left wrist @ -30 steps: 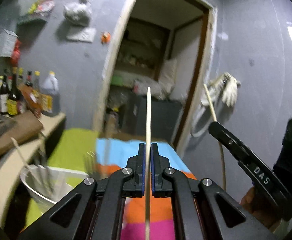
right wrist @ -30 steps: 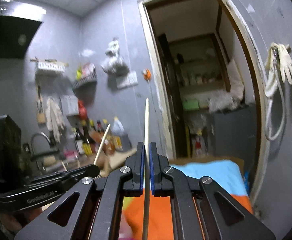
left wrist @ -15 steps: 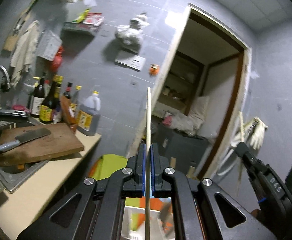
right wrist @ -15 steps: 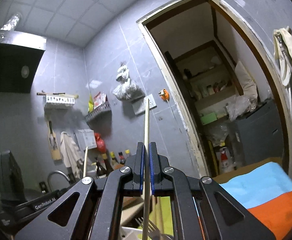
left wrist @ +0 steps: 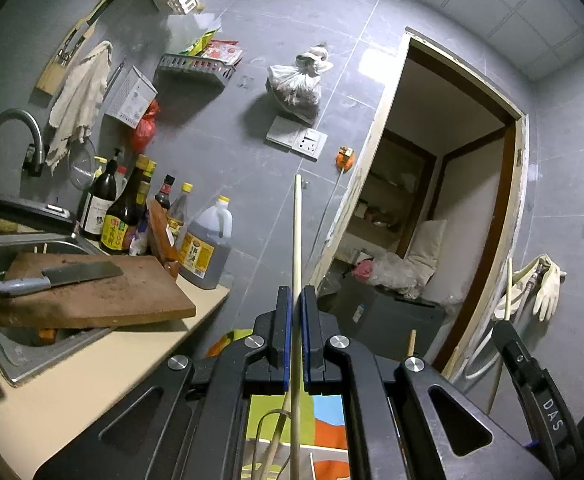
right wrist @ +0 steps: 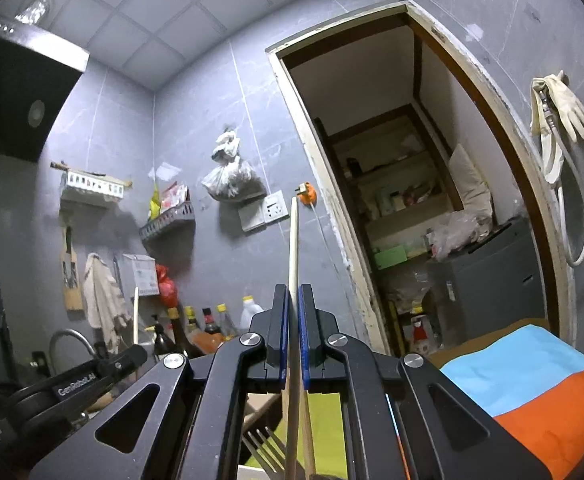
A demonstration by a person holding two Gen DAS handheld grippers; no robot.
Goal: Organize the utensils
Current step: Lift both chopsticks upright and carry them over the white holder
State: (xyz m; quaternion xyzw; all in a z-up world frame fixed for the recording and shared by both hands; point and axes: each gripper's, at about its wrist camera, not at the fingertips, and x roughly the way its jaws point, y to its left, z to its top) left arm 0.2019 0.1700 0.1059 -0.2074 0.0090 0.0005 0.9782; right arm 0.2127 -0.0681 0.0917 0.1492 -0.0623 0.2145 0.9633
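My left gripper (left wrist: 296, 300) is shut on a pale wooden chopstick (left wrist: 296, 236) that stands upright between its blue pads. My right gripper (right wrist: 290, 298) is shut on a second pale chopstick (right wrist: 293, 248), also upright. Both point up at the grey wall. Below the right gripper a fork (right wrist: 266, 450) and another stick show. Below the left gripper, more sticks and a wire loop (left wrist: 268, 436) show; what holds them is hidden. The right gripper appears at the right edge of the left wrist view (left wrist: 531, 384), the left gripper at the left of the right wrist view (right wrist: 92, 376).
A counter (left wrist: 92, 376) at left carries a sink, a wooden cutting board (left wrist: 104, 296) with a cleaver (left wrist: 60, 276) and several bottles (left wrist: 132, 208). A striped blue, orange and green cloth (right wrist: 531, 384) lies below. An open doorway (left wrist: 443, 216) is ahead. Gloves (right wrist: 563, 112) hang on the wall.
Both grippers have tilted upward, each keeping its chopstick. The view has swung from the cloth and container up toward the wall, shelves and ceiling.
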